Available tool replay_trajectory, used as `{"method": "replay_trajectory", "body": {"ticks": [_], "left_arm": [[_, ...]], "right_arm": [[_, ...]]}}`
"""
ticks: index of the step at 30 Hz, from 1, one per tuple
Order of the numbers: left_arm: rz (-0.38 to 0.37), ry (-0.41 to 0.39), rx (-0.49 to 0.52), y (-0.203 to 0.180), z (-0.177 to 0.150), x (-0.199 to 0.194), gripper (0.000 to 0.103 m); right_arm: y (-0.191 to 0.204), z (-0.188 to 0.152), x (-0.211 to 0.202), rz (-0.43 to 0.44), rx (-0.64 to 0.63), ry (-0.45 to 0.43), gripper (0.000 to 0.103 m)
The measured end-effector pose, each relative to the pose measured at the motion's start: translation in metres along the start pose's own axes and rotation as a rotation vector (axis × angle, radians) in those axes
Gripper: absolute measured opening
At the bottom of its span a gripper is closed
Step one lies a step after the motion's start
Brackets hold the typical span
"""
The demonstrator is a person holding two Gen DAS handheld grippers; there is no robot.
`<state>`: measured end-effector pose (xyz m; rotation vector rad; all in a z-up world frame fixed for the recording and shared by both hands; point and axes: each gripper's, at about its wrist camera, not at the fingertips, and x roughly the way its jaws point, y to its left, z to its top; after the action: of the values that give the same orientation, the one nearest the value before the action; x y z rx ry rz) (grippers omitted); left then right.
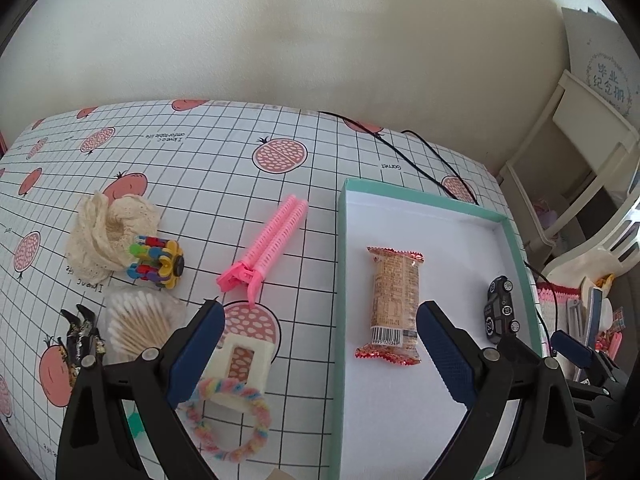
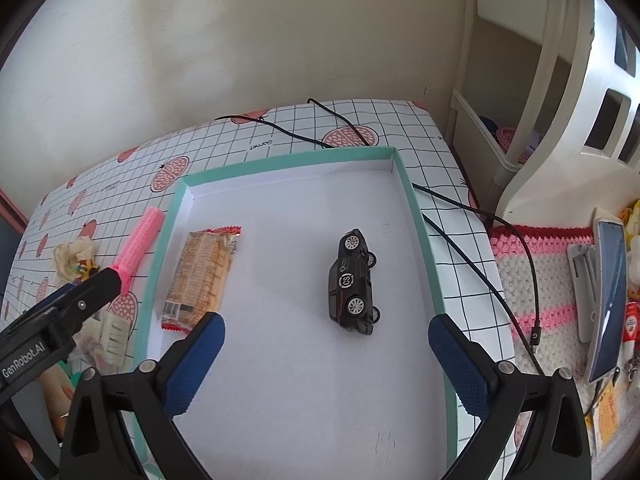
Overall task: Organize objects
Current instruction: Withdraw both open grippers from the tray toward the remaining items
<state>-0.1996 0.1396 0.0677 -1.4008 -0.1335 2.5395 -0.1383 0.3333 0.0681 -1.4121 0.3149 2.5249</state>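
A teal-rimmed box (image 1: 342,264) with a white floor lies on the right of the table. In it lie a snack packet (image 1: 394,306) and a black toy car (image 1: 500,310); both show in the right wrist view, the packet (image 2: 200,276) and the car (image 2: 352,284). My left gripper (image 1: 320,344) is open and empty, over the box's left wall. My right gripper (image 2: 326,352) is open and empty above the box floor, near the car. Left of the box lie a pink clip (image 1: 268,248), a cream lace scrunchie (image 1: 108,236), a colourful flower toy (image 1: 158,264), cotton swabs (image 1: 140,324), a black hair claw (image 1: 82,336), a cream block (image 1: 244,364) and a pastel fuzzy ring (image 1: 232,420).
A black cable (image 2: 460,240) runs over the table's back right corner and past the box. Right of the table stand a white shelf unit (image 2: 540,100), a crocheted mat (image 2: 536,288) and a phone on a stand (image 2: 606,296). A wall is behind the table.
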Motion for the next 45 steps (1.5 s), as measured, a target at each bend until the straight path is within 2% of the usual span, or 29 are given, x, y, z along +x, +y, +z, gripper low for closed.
{"method": "replay_trajectory", "body": {"ticks": [7, 23, 34, 45], "left_arm": [[-0.001, -0.023, -0.005, 0.019, -0.003, -0.028, 0.097], [0.019, -0.046, -0.109, 0.085, -0.017, -0.074, 0.097], [0.043, -0.059, -0.207, 0.141, -0.020, -0.089, 0.097], [0.076, -0.074, -0.290, 0.185, -0.024, -0.098, 0.097]], "right_arm": [[0.015, -0.007, -0.022, 0.010, -0.008, -0.016, 0.103], [0.057, -0.032, -0.052, 0.080, -0.026, -0.022, 0.103], [0.103, -0.040, -0.045, 0.142, -0.055, 0.007, 0.103], [0.165, -0.047, -0.032, 0.209, -0.142, 0.031, 0.103]]}}
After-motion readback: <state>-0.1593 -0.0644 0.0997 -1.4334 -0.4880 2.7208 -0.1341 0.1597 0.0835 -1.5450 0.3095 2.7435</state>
